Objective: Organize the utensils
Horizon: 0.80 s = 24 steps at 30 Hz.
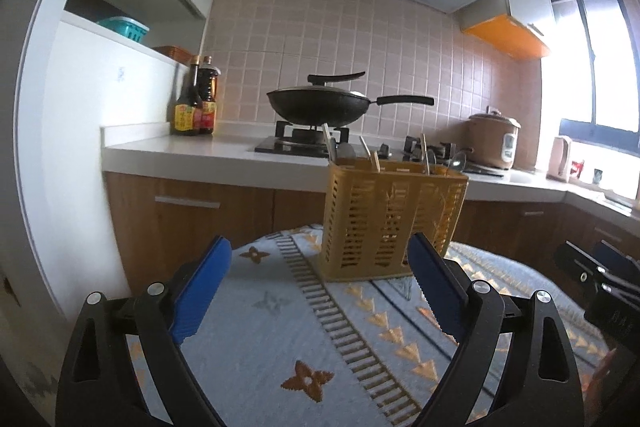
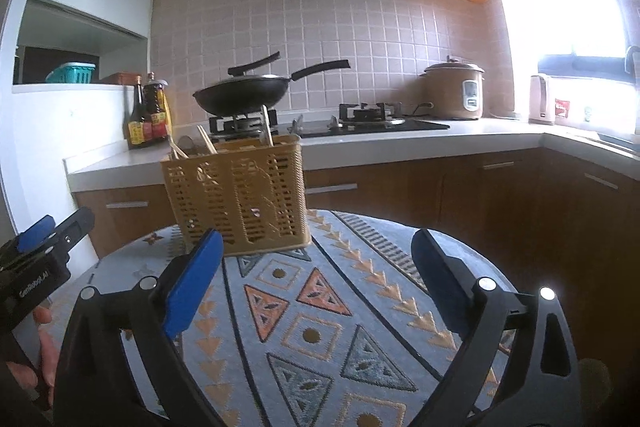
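Through my left wrist camera, my left gripper [image 1: 318, 281] has its blue pads spread wide with nothing between them, only the patterned cloth [image 1: 280, 339] of the table below. The yellow slotted utensil basket [image 1: 384, 219] stands upright on the cloth at the table's far edge, just ahead of my right-hand pad and a little right of centre. Chopsticks [image 1: 374, 157] and a spoon [image 1: 430, 159] stick up out of its compartments; which compartment each sits in I cannot tell. Behind it runs the white counter [image 1: 192, 147] with a black wok [image 1: 320, 105] on the stove, two sauce bottles [image 1: 196, 103] to the left and a rice cooker [image 1: 494, 141] to the right. At the right edge, part of my other gripper shows. Through my right wrist camera, my right gripper [image 2: 316, 279] is likewise wide open and holds nothing, with bare cloth between the pads. Here the basket stands ahead and to the left, just beyond my left-hand pad and apart from it. My left gripper pokes in at the left border, with fingers [image 2: 46, 343] of my hand below it.
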{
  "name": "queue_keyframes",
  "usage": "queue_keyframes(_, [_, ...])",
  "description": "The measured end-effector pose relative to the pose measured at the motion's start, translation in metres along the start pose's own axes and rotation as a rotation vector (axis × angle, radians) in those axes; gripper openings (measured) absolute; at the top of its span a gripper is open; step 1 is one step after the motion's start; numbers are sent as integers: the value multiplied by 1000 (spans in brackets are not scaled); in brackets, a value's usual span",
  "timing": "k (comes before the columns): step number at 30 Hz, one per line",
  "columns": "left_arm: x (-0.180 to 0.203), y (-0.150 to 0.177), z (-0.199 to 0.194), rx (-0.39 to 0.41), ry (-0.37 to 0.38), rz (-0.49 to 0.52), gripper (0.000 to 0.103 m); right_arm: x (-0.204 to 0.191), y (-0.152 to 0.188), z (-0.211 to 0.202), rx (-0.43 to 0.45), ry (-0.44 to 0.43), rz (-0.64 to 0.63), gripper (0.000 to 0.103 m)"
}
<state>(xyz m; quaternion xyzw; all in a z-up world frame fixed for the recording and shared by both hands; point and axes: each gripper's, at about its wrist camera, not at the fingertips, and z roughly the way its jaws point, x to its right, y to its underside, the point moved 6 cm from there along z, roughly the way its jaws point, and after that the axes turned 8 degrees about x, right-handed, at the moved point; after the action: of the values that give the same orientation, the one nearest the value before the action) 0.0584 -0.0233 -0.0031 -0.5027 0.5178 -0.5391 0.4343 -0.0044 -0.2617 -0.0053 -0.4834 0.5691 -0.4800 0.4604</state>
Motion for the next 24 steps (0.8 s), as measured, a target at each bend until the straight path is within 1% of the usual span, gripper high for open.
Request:
queue_keyframes(1, [2,2,1,-1,1,9,87,1,2,3,-23,-1,-5,91])
queue_keyframes(2, [4,3,2,-5,8,18,87,2,3,6,-38,-21,8,91])
queue_keyframes(3, [5,4,2,-7,14,22,87,3,3,7,-42,-31,20,91])
queue_keyframes(10, [8,9,8,-37,16,38,90,3,4,3,-26,-9,3,91])
queue_keyframes(13, [9,9,7,-34,12,45,91,-3,6,3,-36,-32,-18,91])
queue_keyframes(16, [12,10,7,-34,14,62,91,-8,9,3,-43,-35,-44,91])
queue_keyframes(19, [13,10,6,-31,8,66,93,-8,8,4,-39,-35,-44,91])
queue_keyframes(24, [13,10,5,-25,6,69,93,-7,9,7,-54,-38,-35,91])
